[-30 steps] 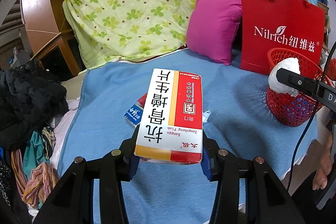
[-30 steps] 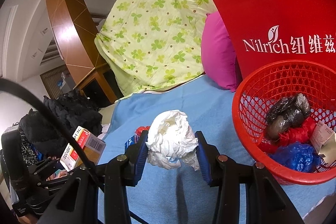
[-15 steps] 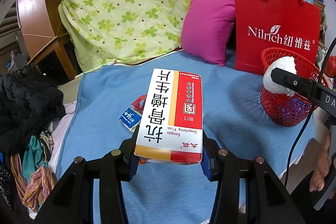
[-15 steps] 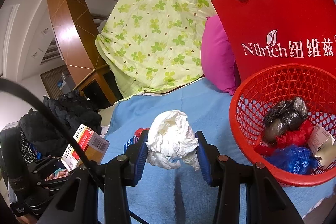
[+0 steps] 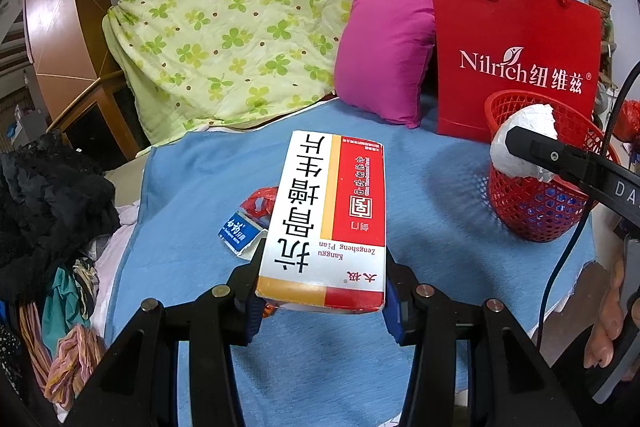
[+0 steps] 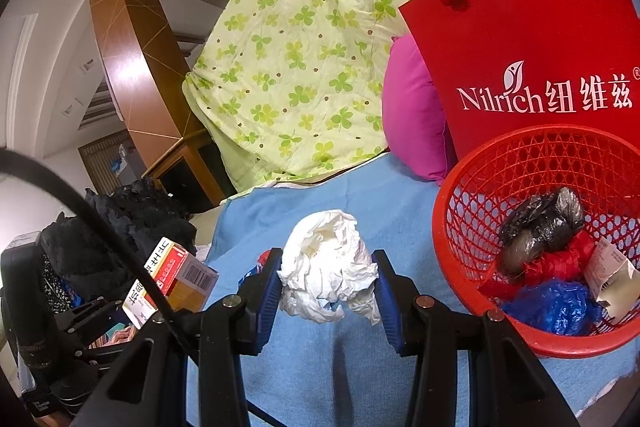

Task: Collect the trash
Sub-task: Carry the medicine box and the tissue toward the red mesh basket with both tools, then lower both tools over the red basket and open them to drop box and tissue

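Observation:
My left gripper (image 5: 322, 301) is shut on a white, red and orange medicine box (image 5: 326, 219), held above the blue bedspread (image 5: 192, 187). My right gripper (image 6: 326, 285) is shut on a crumpled white paper wad (image 6: 326, 267), just left of the red mesh basket (image 6: 472, 195). In the left wrist view the same wad (image 5: 520, 135) hangs at the near rim of the basket (image 5: 536, 211), with the right gripper's finger across it. A small blue-and-white packet (image 5: 238, 229) and a red wrapper (image 5: 260, 201) lie on the bedspread beyond the box. The basket holds black, red and blue bags and a paper scrap.
A red Nilrich paper bag (image 5: 516, 51) stands behind the basket beside a magenta pillow (image 5: 384, 55). A green clover-print quilt (image 5: 248, 15) is piled at the back. Dark clothes (image 5: 44, 203) heap off the bed's left edge. A person's hand (image 5: 604, 319) shows at far right.
The basket, the red bag and the wad have slid left in the left wrist view, while the basket has shifted slightly right in the right wrist view. Both grips are unchanged.

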`<action>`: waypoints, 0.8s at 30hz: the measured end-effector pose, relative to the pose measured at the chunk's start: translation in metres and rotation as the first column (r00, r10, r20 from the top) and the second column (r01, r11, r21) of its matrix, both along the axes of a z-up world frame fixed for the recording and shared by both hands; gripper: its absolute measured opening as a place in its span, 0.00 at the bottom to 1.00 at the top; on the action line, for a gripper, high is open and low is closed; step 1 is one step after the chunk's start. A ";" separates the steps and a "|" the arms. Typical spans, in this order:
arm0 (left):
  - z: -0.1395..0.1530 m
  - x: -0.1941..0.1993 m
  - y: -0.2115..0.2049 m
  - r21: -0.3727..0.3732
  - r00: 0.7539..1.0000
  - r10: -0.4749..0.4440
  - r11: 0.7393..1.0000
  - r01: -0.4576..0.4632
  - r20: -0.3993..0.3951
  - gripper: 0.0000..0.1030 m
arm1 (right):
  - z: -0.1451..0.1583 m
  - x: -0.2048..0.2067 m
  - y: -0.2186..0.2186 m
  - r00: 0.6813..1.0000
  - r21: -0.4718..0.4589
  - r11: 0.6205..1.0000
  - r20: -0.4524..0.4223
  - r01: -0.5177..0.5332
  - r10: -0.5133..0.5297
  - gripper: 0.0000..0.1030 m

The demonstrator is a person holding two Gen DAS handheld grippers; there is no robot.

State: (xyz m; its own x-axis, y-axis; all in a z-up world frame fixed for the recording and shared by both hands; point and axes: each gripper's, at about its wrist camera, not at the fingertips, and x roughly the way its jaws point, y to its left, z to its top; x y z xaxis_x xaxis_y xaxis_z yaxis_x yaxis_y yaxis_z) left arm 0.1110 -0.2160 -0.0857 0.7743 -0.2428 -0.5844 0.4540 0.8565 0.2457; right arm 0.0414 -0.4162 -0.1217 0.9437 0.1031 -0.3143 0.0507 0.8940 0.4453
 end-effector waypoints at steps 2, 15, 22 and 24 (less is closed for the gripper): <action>0.000 0.000 -0.001 0.001 1.000 -0.003 1.000 0.003 0.001 0.49 | 0.000 -0.002 -0.001 1.000 0.003 1.000 0.003 0.001 -0.001 0.46; 0.004 -0.001 -0.006 0.003 1.000 -0.024 1.000 0.024 0.000 0.49 | 0.003 -0.004 -0.003 1.000 0.009 1.000 0.015 0.007 -0.007 0.46; 0.008 -0.004 -0.011 0.008 0.999 -0.035 0.999 0.035 0.010 0.49 | 0.003 -0.011 -0.003 1.000 0.016 1.000 0.027 0.015 -0.016 0.46; 0.009 -0.004 -0.012 0.009 0.999 -0.040 0.999 0.040 0.014 0.49 | 0.004 -0.012 -0.003 0.999 0.017 1.000 0.028 0.018 -0.019 0.46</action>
